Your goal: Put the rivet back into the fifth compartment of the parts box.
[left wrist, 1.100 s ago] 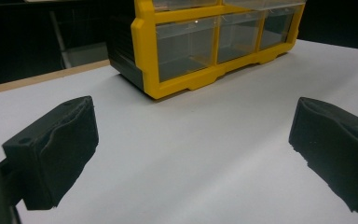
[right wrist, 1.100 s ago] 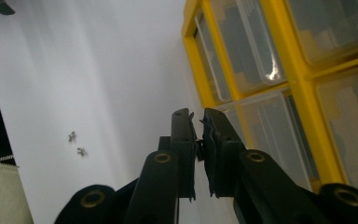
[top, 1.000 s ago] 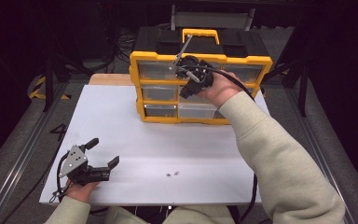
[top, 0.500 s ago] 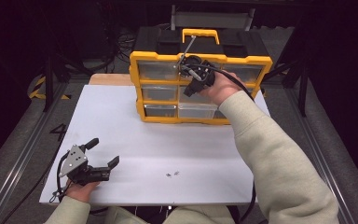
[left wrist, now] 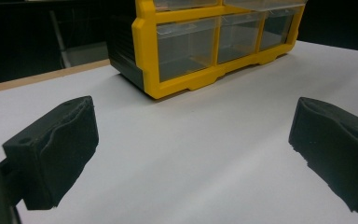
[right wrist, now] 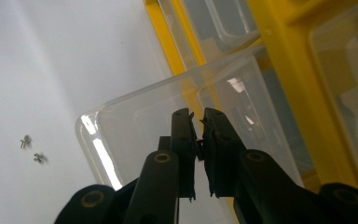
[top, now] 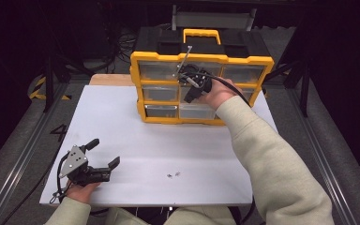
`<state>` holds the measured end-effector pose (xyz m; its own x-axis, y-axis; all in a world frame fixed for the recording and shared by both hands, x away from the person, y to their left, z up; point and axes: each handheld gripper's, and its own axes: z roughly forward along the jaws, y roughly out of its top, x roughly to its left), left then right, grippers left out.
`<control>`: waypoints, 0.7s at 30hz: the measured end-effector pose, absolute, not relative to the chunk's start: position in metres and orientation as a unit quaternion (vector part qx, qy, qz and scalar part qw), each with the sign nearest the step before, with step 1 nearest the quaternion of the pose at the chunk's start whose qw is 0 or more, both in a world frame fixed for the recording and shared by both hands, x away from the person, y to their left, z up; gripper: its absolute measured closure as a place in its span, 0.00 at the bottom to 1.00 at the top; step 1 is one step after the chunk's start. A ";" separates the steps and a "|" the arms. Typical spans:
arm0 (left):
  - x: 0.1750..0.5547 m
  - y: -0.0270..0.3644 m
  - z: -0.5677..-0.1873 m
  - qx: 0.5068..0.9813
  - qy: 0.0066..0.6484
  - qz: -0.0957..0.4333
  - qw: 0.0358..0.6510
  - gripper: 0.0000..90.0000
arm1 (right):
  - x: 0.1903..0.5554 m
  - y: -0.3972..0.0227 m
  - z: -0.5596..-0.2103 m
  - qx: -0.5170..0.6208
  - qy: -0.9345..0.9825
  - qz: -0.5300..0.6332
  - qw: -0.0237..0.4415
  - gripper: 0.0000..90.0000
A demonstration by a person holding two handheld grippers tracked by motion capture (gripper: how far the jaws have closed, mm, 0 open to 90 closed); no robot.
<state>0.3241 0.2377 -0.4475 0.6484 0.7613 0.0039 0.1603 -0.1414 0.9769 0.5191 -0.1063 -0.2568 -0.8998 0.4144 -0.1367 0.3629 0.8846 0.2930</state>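
Left tongs (top: 104, 154): black, blocky, rough-faced pads, grey three-cornered plate on top; jaws wide apart with nothing between them; resting at the near left corner of the tabletop in the person's left hand (top: 80, 191).
Screws (top: 173, 175): two small metal pieces, lying close together on the near middle of the tabletop, well apart from both tongs.
Tabletop (top: 122, 131): flat, matt white sheet, smooth; a strip of pale wood shows at its far left edge.
Right tongs (right wrist: 198, 122): black jaws with brass-coloured pivots, closed to a thin slit, nothing seen gripped; poised over the open drawer.
Drawer (right wrist: 135, 121): clear plastic, rounded corners, glossy; pulled out from the organiser's front.
Organiser (top: 201, 89): yellow plastic frame, black top, yellow carry handle, rows of clear drawers; standing at the far middle of the tabletop.
Sleeve (top: 272, 159): pale, soft knit, reaching from near right to the organiser.
Room: dark, with black stands and cables behind; grey floor with yellow-black tape at the left.
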 end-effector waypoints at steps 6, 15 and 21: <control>0.324 0.238 -0.447 0.707 0.326 0.264 0.569 0.03 | 0.522 -0.103 -0.265 0.191 0.969 0.121 0.096 0.92; 0.324 0.238 -0.448 0.707 0.326 0.264 0.569 0.03 | 0.527 -0.101 -0.272 0.178 0.973 0.115 0.091 0.92; 0.324 0.238 -0.448 0.708 0.327 0.264 0.567 0.03 | 0.530 -0.101 -0.273 0.172 0.975 0.108 0.090 0.92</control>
